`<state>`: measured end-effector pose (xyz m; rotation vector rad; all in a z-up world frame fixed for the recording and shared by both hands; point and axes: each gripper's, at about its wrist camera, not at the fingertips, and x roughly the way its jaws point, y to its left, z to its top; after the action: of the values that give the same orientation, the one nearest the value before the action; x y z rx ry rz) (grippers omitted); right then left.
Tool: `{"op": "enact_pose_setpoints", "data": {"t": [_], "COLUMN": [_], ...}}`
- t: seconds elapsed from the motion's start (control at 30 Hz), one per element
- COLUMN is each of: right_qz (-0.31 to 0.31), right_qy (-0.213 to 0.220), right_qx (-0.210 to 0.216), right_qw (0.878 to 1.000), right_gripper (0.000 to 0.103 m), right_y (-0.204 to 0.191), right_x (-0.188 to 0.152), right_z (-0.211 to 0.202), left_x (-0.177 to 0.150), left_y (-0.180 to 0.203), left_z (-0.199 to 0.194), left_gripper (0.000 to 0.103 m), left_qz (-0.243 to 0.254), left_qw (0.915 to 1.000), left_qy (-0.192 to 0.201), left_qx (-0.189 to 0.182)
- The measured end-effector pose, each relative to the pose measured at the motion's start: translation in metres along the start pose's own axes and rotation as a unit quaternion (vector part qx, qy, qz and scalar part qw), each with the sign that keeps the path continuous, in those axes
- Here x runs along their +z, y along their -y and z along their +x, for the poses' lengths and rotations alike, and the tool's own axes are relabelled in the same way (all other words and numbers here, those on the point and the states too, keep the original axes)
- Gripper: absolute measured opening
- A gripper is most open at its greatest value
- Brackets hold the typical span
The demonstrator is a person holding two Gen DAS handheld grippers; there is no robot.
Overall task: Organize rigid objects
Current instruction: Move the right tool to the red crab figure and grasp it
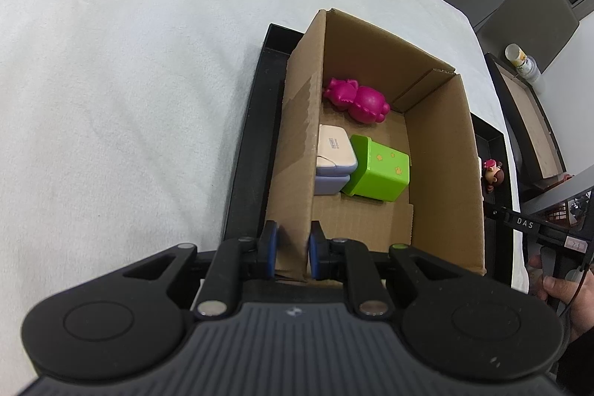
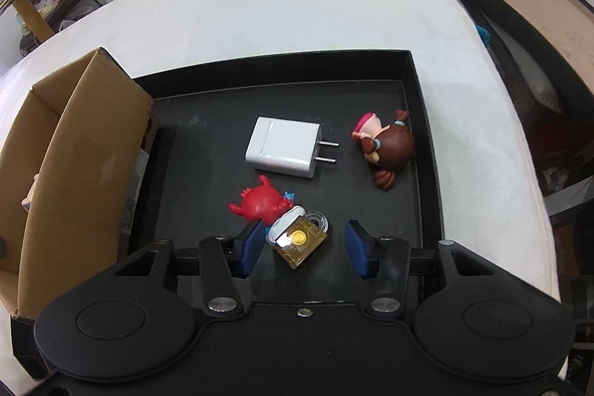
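Low in the left wrist view, the left gripper point(image 1: 291, 249) is clamped on the near wall of a cardboard box point(image 1: 441, 151), its blue pads point(image 1: 270, 247) pressed against either face of the wall. Inside the box, just above the jaws, a pale lavender flip-top case point(image 1: 334, 158) lies against the left wall, touching a lime-green cube point(image 1: 378, 171) with small yellow stars on its right. Higher up, at the far end of the box floor, rests a magenta toy figure point(image 1: 356, 97). The box stands in a black tray point(image 1: 241, 151) on a white cloth point(image 1: 122, 91). At the lower right edge a person's hand point(image 1: 564, 295) shows.

Near the bottom centre of the right wrist view, the right gripper point(image 2: 302, 249) stands partly open, with a small amber beer-mug charm point(image 2: 299, 240) between its jaws. The left pad point(image 2: 249, 249) is just beside or touching the mug; the right pad is clearly apart from it. A red crab toy point(image 2: 261, 203) touches the mug at its upper left. Further up, mid-tray, lies a white plug charger point(image 2: 284, 147), prongs pointing right toward a brown-haired doll figurine point(image 2: 389, 147) lying near the tray's right wall. The cardboard box fills the left of this frame.
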<state>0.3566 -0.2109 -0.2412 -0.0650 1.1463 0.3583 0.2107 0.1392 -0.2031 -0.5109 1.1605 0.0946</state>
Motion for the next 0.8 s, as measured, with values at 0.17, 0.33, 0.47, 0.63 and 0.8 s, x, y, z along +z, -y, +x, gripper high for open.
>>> {"op": "enact_pose_setpoints", "data": {"t": [0.17, 0.33, 0.47, 0.63, 0.8], "right_qz": [-0.003, -0.01, -0.014, -0.021, -0.017], "right_qy": [0.002, -0.003, -0.008, -0.015, -0.023], "right_qx": [0.013, 0.02, 0.021, 0.024, 0.027], "right_qw": [1.0, 1.0, 1.0, 0.999, 0.999], "right_gripper": [0.047, 0.047, 0.047, 0.047, 0.048], "right_y": [-0.005, -0.008, -0.012, -0.021, -0.023], "right_x": [0.0, 0.0, -0.003, -0.007, -0.007], "right_z": [-0.002, -0.002, -0.003, -0.003, -0.002], "left_x": [0.0, 0.0, 0.0, 0.0, 0.0], "left_y": [0.0, 0.0, 0.0, 0.0, 0.0], "left_z": [0.0, 0.0, 0.0, 0.0, -0.001], "left_gripper": [0.016, 0.016, 0.016, 0.016, 0.016], "left_qz": [0.0, 0.0, 0.0, -0.001, 0.0], "left_qw": [1.0, 1.0, 1.0, 1.0, 1.0], "left_qy": [0.0, 0.0, 0.0, 0.0, 0.001], "left_qx": [0.0, 0.0, 0.0, 0.0, 0.0]}}
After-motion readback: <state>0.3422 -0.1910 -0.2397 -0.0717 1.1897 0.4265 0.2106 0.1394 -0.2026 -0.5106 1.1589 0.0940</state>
